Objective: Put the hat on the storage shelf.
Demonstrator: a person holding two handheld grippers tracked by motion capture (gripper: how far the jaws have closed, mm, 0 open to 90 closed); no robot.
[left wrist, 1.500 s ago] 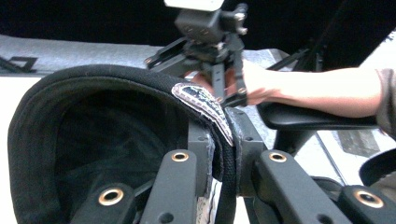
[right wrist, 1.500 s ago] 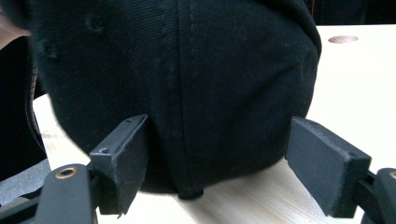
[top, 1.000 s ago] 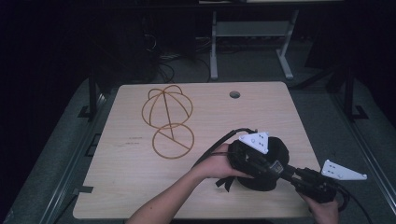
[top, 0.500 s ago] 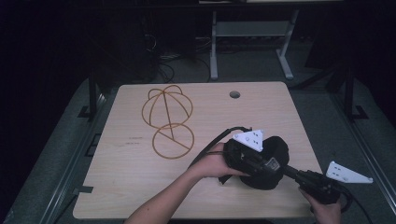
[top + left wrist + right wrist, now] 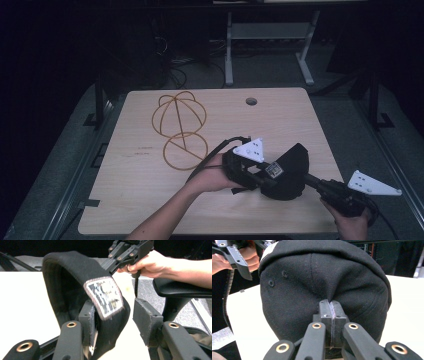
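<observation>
- The table (image 5: 150, 200) is pale wood, and a wire hat stand (image 5: 181, 131) lies on its far left part, well apart from the work.
- The black cap (image 5: 292, 172) sits near the table's near right edge, between the 2 grippers. It looks light and soft: the crown cloth puckers where it is pinched, so it should sag and fold rather than hold shape. The band edge with its sewn label (image 5: 105, 296) looks firmer and thicker, a better hold than loose crown cloth.
- The right gripper (image 5: 331, 308) has its jaws pressed fully together on a fold of the cap's crown (image 5: 324, 277). That grip seems secure, though cloth this thin could slide out under a sharp tug.
- The left gripper (image 5: 118, 317) has just been opening. Its jaws stand about half apart with the band edge between them, lying against 1 pad while the other stands clear, so it grips nothing.
- A fresh hold would best go on the stiff band, opposite the right gripper's pinch.
</observation>
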